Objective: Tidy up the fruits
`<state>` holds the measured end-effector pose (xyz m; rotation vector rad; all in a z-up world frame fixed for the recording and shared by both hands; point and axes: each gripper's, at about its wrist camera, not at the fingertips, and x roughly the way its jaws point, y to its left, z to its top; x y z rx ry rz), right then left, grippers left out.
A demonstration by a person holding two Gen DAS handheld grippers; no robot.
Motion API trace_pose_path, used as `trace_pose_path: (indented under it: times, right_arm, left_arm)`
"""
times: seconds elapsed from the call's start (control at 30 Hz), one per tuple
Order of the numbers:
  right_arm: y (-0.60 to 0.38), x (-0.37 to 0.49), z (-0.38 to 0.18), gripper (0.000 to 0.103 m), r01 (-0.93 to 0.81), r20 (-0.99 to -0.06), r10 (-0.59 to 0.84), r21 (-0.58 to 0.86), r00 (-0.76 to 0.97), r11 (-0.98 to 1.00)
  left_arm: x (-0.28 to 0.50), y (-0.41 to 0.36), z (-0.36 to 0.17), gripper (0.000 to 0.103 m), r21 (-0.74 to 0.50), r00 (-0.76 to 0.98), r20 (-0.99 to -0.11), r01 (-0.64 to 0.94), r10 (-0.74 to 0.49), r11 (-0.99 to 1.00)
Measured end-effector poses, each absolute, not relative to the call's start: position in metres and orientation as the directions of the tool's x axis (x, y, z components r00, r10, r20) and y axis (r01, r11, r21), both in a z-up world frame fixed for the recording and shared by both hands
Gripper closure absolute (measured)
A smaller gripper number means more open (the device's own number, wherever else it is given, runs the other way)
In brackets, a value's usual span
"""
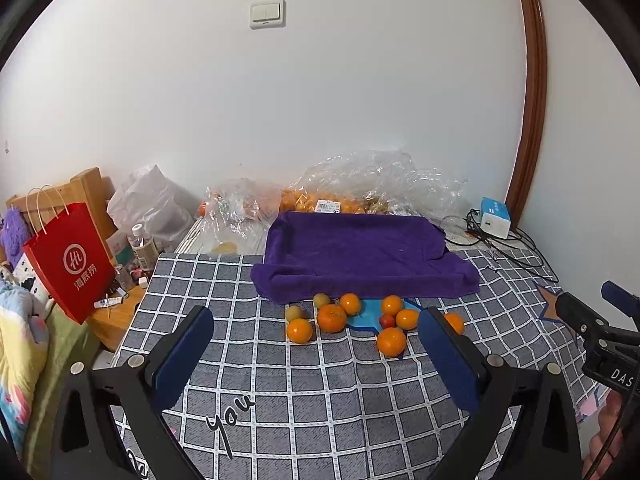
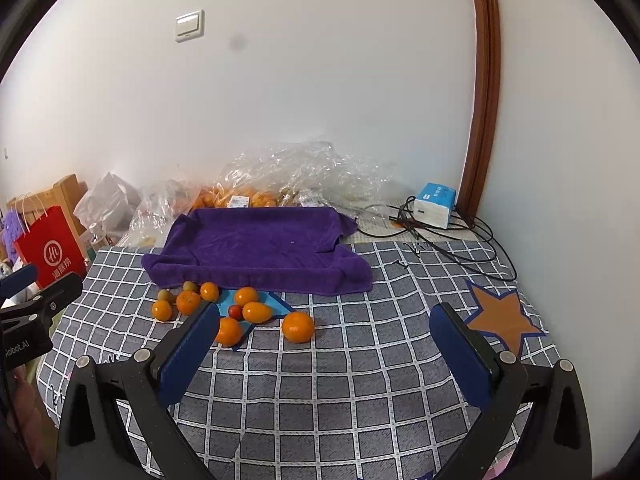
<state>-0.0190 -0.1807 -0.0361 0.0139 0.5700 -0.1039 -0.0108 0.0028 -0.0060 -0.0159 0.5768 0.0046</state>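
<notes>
Several oranges (image 1: 331, 317) (image 2: 298, 326), two small greenish-yellow fruits (image 1: 294, 313) (image 2: 165, 295) and one small red fruit (image 1: 387, 321) (image 2: 235, 311) lie loose on the grey checked cloth (image 1: 320, 392) (image 2: 340, 380), just in front of a purple towel (image 1: 360, 256) (image 2: 260, 248) shaped like a shallow tray. My left gripper (image 1: 316, 332) is open and empty, hovering short of the fruits. My right gripper (image 2: 326, 328) is open and empty, to the right of the pile. The right gripper's body also shows in the left wrist view at the right edge (image 1: 608, 320).
Clear plastic bags with more oranges (image 1: 320, 202) (image 2: 240, 198) lie behind the towel by the wall. A blue-white box (image 1: 495, 218) (image 2: 434, 204) with black cables (image 2: 440, 236) sits at the back right. A red paper bag (image 1: 70, 260) (image 2: 50, 252) and bottles stand left of the bed.
</notes>
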Motion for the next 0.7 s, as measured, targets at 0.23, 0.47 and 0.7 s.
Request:
trace_pose_path:
  times: [0.23, 0.47, 0.7]
  right_arm:
    - [-0.178, -0.016, -0.03, 0.0, 0.08, -0.536, -0.084, -0.031, 0.84, 0.996]
    - [-0.177, -0.02, -0.036, 0.0, 0.082, -0.538, -0.071, -0.004, 0.84, 0.997]
    - [-0.179, -0.026, -0.031, 0.0, 0.088, -0.523, -0.073, 0.005, 0.849, 0.996]
  left_arm:
    - [-0.013, 0.006, 0.001, 0.0, -0.036, 0.844, -0.536, -0.018, -0.004, 0.999]
    - [-0.014, 0.011, -0.001, 0.0, -0.046, 0.841, -0.542, -0.013, -0.014, 0.999]
    - [-0.017, 0.006, 0.001, 0.0, -0.034, 0.845, -0.535, -0.001, -0.017, 0.999]
